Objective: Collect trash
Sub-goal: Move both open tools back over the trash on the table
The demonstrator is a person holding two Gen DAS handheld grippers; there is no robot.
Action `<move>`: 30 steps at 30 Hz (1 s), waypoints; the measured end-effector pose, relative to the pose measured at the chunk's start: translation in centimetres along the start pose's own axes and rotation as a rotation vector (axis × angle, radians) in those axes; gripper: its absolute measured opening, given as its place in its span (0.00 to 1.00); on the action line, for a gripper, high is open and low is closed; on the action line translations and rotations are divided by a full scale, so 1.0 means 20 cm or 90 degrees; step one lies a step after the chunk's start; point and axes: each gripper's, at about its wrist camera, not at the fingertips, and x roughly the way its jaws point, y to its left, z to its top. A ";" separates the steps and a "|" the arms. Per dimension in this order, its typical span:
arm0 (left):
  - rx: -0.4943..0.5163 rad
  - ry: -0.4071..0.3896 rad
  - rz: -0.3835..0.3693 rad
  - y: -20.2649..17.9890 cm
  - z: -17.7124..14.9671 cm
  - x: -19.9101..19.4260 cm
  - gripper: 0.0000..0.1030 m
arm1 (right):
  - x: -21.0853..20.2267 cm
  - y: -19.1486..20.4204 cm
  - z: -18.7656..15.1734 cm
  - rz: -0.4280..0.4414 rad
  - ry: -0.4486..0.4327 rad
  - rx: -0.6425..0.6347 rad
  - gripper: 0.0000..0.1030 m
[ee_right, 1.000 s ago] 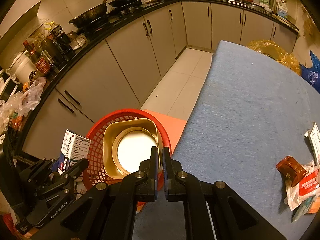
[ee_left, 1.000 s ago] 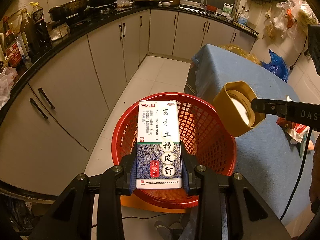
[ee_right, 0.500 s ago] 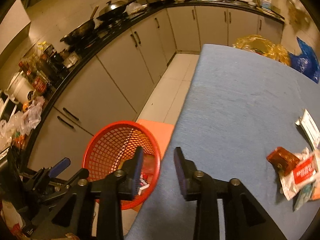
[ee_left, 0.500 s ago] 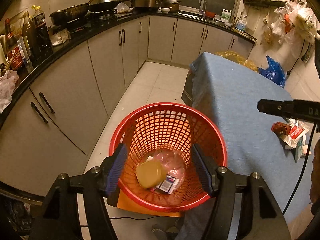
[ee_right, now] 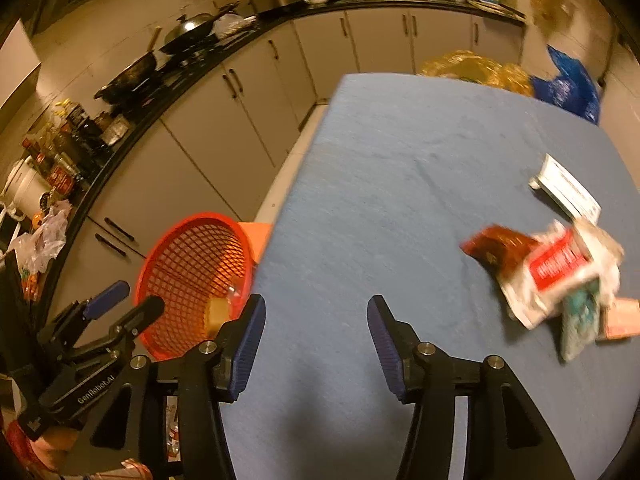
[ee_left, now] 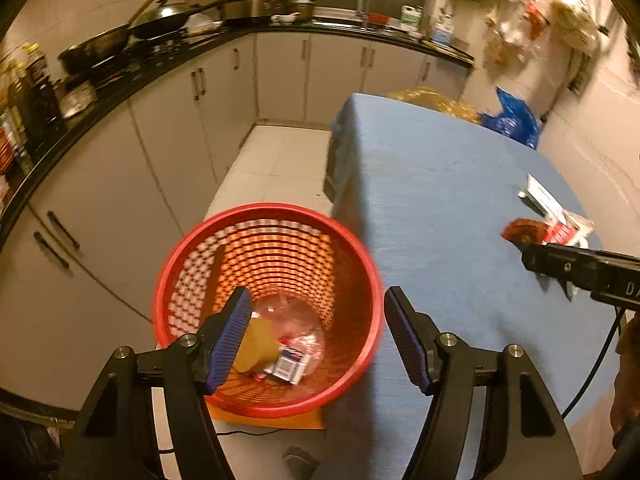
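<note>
A red mesh basket [ee_left: 268, 216] stands on the floor beside the blue-clothed table [ee_left: 432, 200]. A tan box [ee_left: 256, 346], a blue and white carton [ee_left: 290, 364] and clear plastic lie in it. My left gripper [ee_left: 317, 294] hangs open and empty over the basket's right side. My right gripper [ee_right: 316, 300] is above the table's near part, its jaws opening with nothing between them. To its right lies a trash pile [ee_right: 552, 272]: a brown-red wrapper [ee_right: 496, 248], crumpled packets and a white box [ee_right: 566, 192].
An orange mat [ee_left: 272, 420] lies under the basket. Pale cabinets [ee_left: 172, 152] and a dark counter with woks [ee_left: 160, 28] and bottles run along the left and back. A yellow bag [ee_right: 468, 68] and a blue bag [ee_right: 568, 84] sit beyond the table's far end.
The left gripper let go of the carton and the right let go of the gold tin; both now lie in the basket. Both grippers opened and swung right, toward the table.
</note>
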 end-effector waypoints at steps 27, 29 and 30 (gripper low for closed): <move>0.267 0.020 -0.183 -1.20 -0.01 0.09 0.73 | -0.51 -1.04 -0.54 -0.119 -0.015 0.236 0.55; 0.297 0.015 -0.183 -1.29 0.00 0.12 0.74 | -0.55 -1.10 -0.56 -0.126 -0.017 0.246 0.55; 0.316 0.006 -0.181 -1.35 0.01 0.13 0.74 | -0.57 -1.13 -0.57 -0.129 -0.017 0.250 0.55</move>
